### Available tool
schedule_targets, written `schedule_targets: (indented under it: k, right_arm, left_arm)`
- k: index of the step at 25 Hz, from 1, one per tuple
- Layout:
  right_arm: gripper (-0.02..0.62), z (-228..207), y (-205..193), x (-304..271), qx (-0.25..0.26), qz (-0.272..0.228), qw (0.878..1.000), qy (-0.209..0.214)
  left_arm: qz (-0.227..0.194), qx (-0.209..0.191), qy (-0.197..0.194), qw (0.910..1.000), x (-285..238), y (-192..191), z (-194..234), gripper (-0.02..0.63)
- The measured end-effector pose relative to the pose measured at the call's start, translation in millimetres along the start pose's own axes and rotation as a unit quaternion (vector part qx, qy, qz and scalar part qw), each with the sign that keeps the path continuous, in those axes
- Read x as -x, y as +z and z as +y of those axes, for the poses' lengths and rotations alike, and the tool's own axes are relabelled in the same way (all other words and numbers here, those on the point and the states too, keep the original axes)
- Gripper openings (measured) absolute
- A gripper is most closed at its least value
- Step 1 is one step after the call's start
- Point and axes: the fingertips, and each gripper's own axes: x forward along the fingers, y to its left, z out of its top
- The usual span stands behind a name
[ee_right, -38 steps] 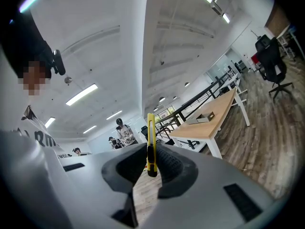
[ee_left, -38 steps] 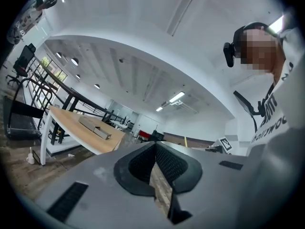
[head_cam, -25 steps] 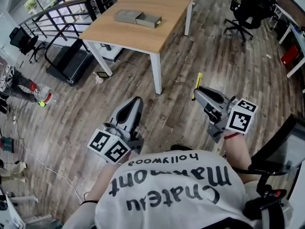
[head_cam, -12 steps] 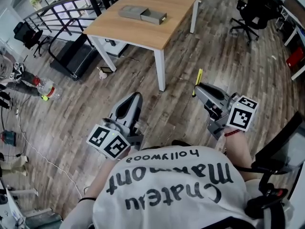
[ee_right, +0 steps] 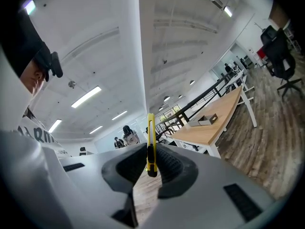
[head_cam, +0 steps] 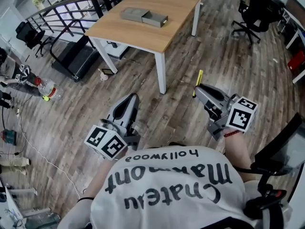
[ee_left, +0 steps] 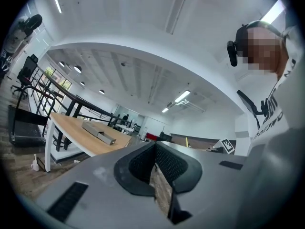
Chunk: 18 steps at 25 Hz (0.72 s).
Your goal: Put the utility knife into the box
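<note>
- While the person stands on the wood floor (head_cam: pixel 181 56) on the near side of the wooden table (head_cam: pixel 157 4), both grippers are held out in front of the white shirt (head_cam: pixel 167 190) and point toward that table.
- The right gripper (head_cam: pixel 198 88) is clamped on the utility knife (head_cam: pixel 198 79), a slim yellow tool. In the right gripper view, the pads press its two flat sides, and its lower end sits between them. Its long body (ee_right: pixel 150 137) rises past the tips of the right gripper (ee_right: pixel 149 168).
- The knife is in the air, well apart from the table and off its near right side, beyond the corner leg (head_cam: pixel 161 73).
- The left gripper (head_cam: pixel 133 98) is also held off the table's near edge. In the left gripper view, the jaws of the left gripper (ee_left: pixel 155 162) meet at the tips with nothing between them.
- The box (head_cam: pixel 143 16) is flat and grey. It lies on the table top toward the left edge, with its drawer (head_cam: pixel 157 19) slid partway out toward the table's right side. It also shows in the left gripper view (ee_left: pixel 97 131) and in the right gripper view (ee_right: pixel 205 119).
- A black office chair (head_cam: pixel 250 13) stands off the table's right side.
- A black railing (head_cam: pixel 62 8) and a treadmill (head_cam: pixel 76 61) lie off the table's left side.
</note>
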Motion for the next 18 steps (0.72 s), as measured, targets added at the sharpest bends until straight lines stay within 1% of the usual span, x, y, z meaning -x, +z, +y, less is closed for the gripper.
schedule_targets:
  k: [3, 6, 11, 14, 16, 18]
  right_arm:
    - [0.061, -7, 4, 6, -0.006, -0.013, 1.000, -0.009]
    - [0.061, -18, 5, 14, -0.007, -0.018, 1.000, -0.022]
    - [0.061, -26, 5, 16, -0.020, -0.021, 0.999, -0.029]
    - [0.061, -22, -2, 2, -0.021, -0.008, 1.000, -0.016]
    - [0.061, -21, -3, -6, -0.013, 0.000, 1.000, -0.012]
    - [0.061, -25, 0, -9, -0.006, 0.001, 1.000, -0.018]
  left_arm:
    - [0.004, -0.007, 0.005, 1.0000, -2, 2, 6, 0.008]
    - [-0.005, -0.012, 0.009, 0.9999, -6, 5, 11, 0.008]
    - [0.001, -0.006, 0.012, 0.9999, -4, 0, 13, 0.008]
    - [-0.007, -0.008, 0.032, 0.9994, 4, 2, 23, 0.008]
    - [-0.027, -0.020, 0.055, 0.9979, 10, 10, 33, 0.008]
    - [-0.043, -0.023, 0.071, 0.9963, 12, 17, 44, 0.008]
